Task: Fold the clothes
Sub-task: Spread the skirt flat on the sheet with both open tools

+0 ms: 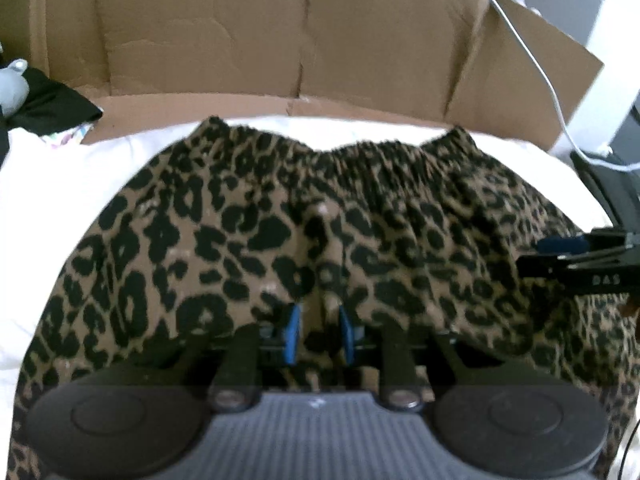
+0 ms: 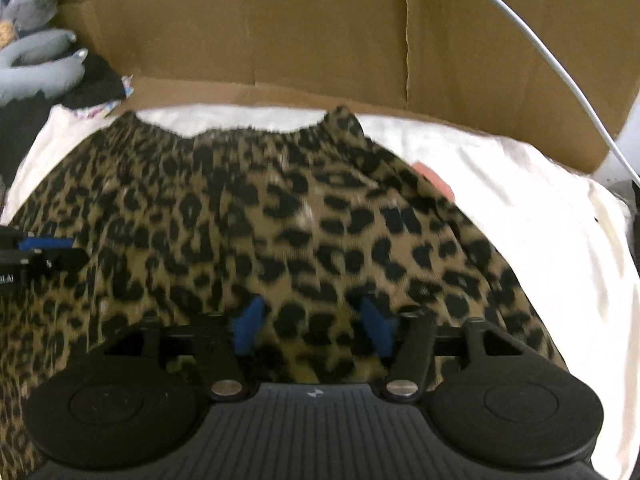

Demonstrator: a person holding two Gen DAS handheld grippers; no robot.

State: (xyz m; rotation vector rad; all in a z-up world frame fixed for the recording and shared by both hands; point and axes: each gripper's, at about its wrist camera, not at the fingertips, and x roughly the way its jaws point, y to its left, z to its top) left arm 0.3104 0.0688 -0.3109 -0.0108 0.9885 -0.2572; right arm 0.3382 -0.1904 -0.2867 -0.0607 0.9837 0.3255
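The leopard-print garment (image 1: 304, 224) is spread on the white sheet (image 1: 72, 184), its gathered waistband (image 1: 332, 152) lying toward the far edge of the sheet, just before the cardboard wall (image 1: 280, 40).

The left gripper (image 1: 320, 330) is seen with its blue pads set narrowly apart and a raised ridge of the cloth between them; whether the pads truly press on that ridge cannot be told from the pictures. The right gripper (image 2: 316, 326) is seen with its jaws standing wide, the cloth lying under and between them but not pinched.

The step in hand is judged to be taking up the near edge for a fold toward the waistband. It would be done best if both layers were pinched at matching points near each side, so that the edge is lifted level and carried straight. The right jaws should be closed only once cloth is well seated between the pads. Wrinkles in the middle should be drawn flat first.

A white cable (image 1: 532, 52) is draped over the cardboard at the right and may be snagged if the cloth is swung high. A dark cloth (image 1: 52, 100) and a grey soft toy (image 2: 36, 52) lie at the far left corner, apart from the garment. Something pink (image 2: 434, 178) shows at the garment's right edge; what it is cannot be told.
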